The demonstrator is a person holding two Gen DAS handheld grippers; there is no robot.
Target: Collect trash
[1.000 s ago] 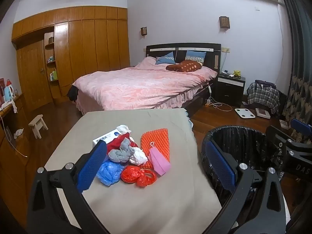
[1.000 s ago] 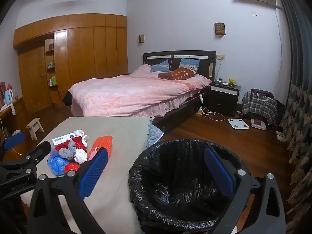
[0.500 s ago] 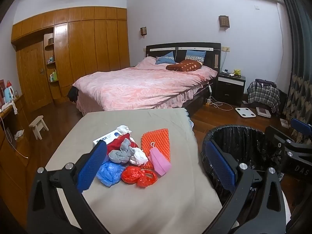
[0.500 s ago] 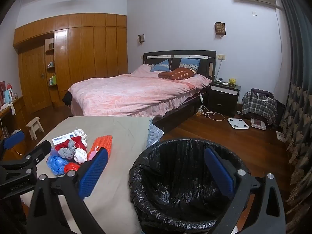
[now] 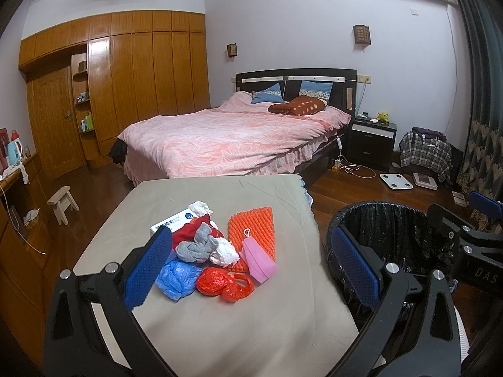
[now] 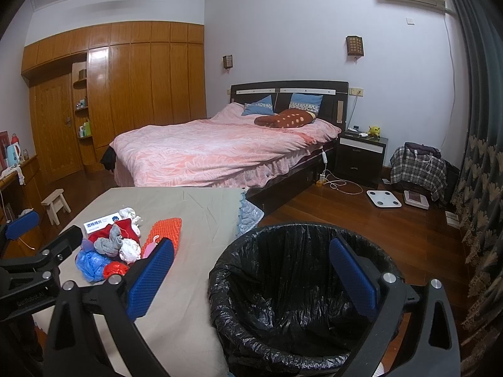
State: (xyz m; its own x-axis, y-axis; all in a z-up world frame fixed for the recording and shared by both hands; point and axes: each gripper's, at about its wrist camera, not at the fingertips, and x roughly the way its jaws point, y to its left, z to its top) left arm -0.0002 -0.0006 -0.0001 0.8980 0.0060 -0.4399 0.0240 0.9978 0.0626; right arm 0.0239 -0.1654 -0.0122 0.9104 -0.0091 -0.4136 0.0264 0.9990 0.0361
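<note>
Left wrist view: my left gripper [image 5: 251, 260] is hanging wide open and empty over the heap of crumpled bags, rags and wrappers [image 5: 217, 248] lying on the grey-clothed table [image 5: 220, 330]. My right gripper [image 6: 251, 275] is gaping empty above the black-lined round bin [image 6: 298, 298]. Nothing looks binned yet, I judge; the whole heap is waiting.

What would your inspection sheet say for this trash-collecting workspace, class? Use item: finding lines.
Surface: table under grey cloth.
Job's things: trash pile of bags, rags, pink mask, orange foam; trash bin, black liner, looks empty.
Clutter: white box beside pile.
Grippers: left gripper and right gripper open, holding nothing.
Cables: white cord on floor by bed.
Surroundings: bed, wardrobe, stool.
</note>
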